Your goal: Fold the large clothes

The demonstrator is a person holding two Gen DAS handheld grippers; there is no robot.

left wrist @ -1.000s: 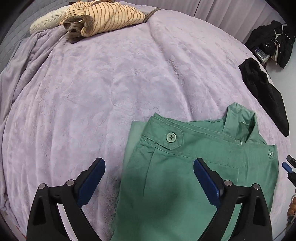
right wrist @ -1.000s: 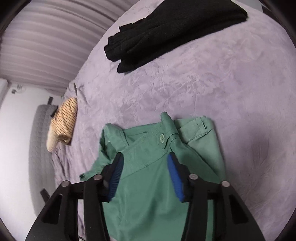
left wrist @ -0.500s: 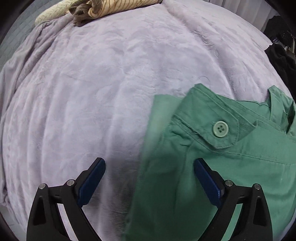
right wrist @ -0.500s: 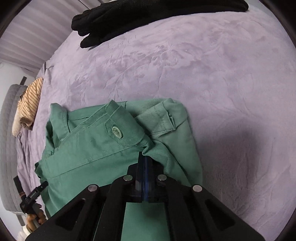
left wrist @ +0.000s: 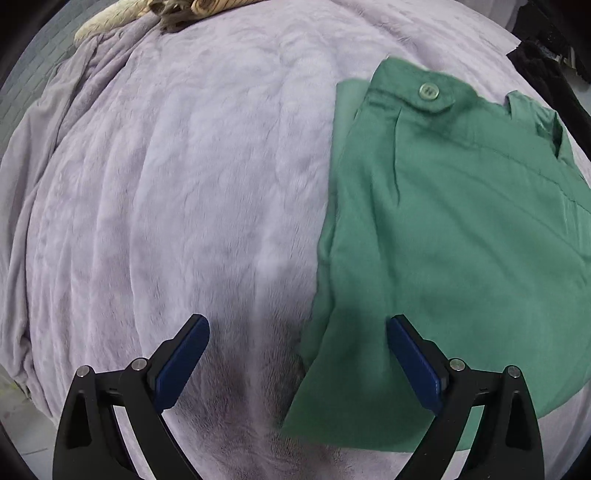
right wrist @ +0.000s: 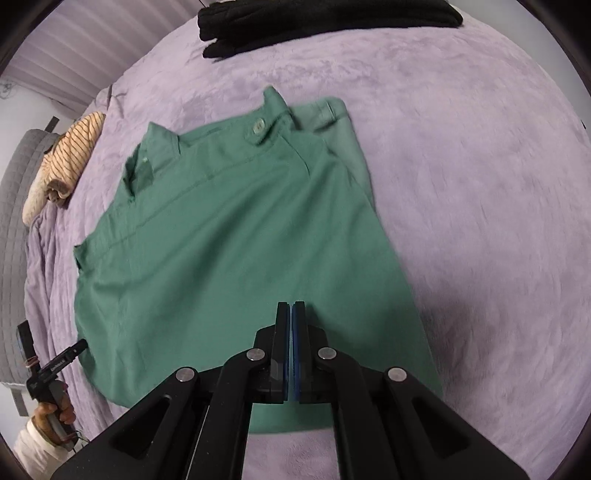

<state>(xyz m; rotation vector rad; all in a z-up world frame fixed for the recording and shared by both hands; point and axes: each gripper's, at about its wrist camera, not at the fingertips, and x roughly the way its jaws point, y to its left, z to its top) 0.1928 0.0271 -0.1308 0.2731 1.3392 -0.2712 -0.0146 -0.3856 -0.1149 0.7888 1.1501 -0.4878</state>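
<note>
In the left wrist view, our left gripper stands with its blue pads spread wide and nothing pressed between them. The near left corner of the green trousers lies in the gap between the pads, above the lilac blanket. The trousers fill the right half of the frame, folded flat, with a button on the waistband at the upper right. A striped garment sits at the top edge, and dark clothes show at the upper right corner.

In the right wrist view, our right gripper is clenched, pads pressed flat together at lower centre; we see no cloth pinched between them. The trousers spread across the middle of the frame, waistband toward the top. A black garment lies at the top edge, the striped one at the left. At the lower left, a hand holds the other gripper's handle beside the trousers' edge.
</note>
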